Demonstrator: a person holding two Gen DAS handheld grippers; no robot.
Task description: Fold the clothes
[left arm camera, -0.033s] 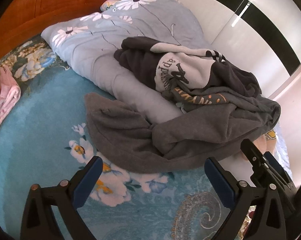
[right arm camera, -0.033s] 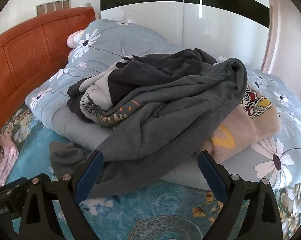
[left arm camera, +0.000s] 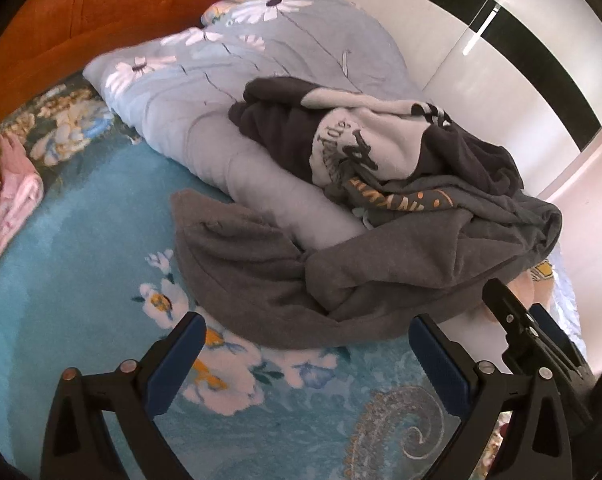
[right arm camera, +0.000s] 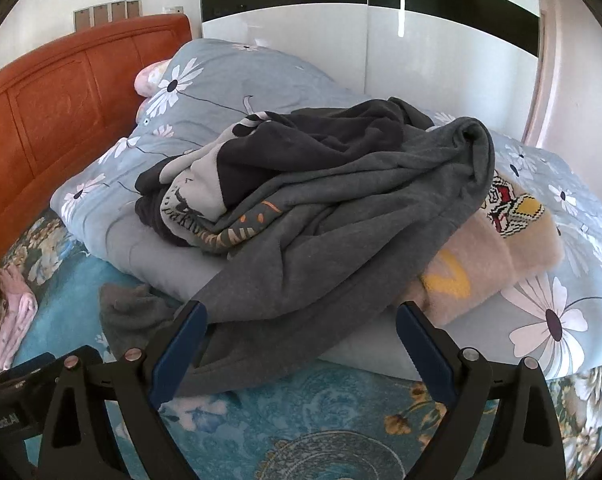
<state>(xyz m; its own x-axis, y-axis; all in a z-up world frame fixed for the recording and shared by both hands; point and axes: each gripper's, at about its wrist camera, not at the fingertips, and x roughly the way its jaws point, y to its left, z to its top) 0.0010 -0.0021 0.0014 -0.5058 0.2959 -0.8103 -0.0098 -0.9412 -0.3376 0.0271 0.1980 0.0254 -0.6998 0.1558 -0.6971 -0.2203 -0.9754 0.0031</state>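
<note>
A crumpled grey fleece sweatshirt [right arm camera: 341, 216] spills off the quilt [right arm camera: 221, 80]; left gripper [left arm camera: 307, 344] and right gripper [right arm camera: 301, 332] gape just before its hem.

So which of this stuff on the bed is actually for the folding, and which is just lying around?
For the folding:
grey sweatshirt
dark printed top
beige printed garment
left tool, right tool, both open

Just lying about:
floral quilt
teal bedspread
pink cloth
headboard
wardrobe
</note>
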